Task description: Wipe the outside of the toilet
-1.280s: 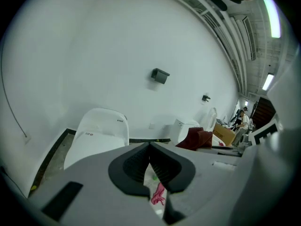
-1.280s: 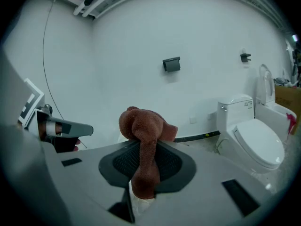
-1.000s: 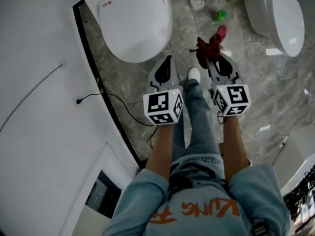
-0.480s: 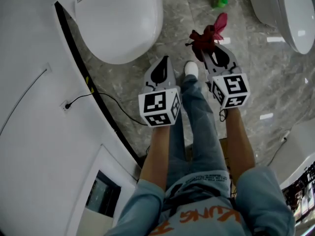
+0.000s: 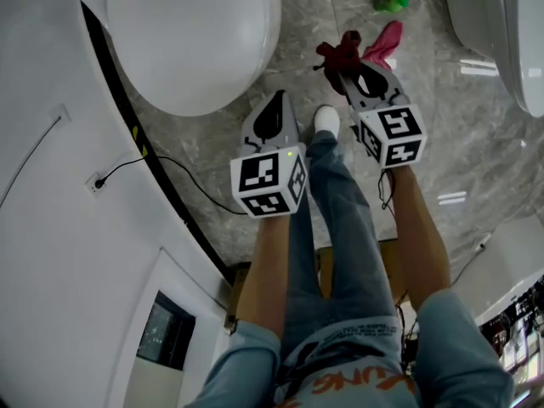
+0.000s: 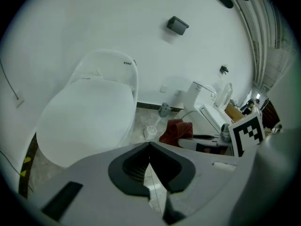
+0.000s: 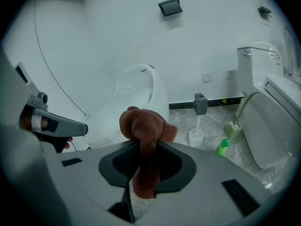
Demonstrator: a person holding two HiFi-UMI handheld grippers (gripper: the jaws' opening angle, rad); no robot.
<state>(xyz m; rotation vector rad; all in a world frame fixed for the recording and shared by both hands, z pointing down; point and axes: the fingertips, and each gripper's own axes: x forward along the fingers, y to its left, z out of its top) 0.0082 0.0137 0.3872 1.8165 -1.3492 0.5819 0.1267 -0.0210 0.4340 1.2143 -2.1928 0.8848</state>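
The toilet (image 5: 195, 41) I have to wipe stands ahead on my left, lid down, apart from both tools. My left hand-held gripper (image 5: 276, 100) points toward it, jaws together on nothing, spare for now, I judge. My right hand-held gripper (image 5: 347, 68) is clamped on the red cloth (image 5: 336, 56), which bunches out front so it would meet the shell first.

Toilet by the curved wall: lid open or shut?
Shut. The toilet lid lies down flat, a smooth white dome with no opening showing.
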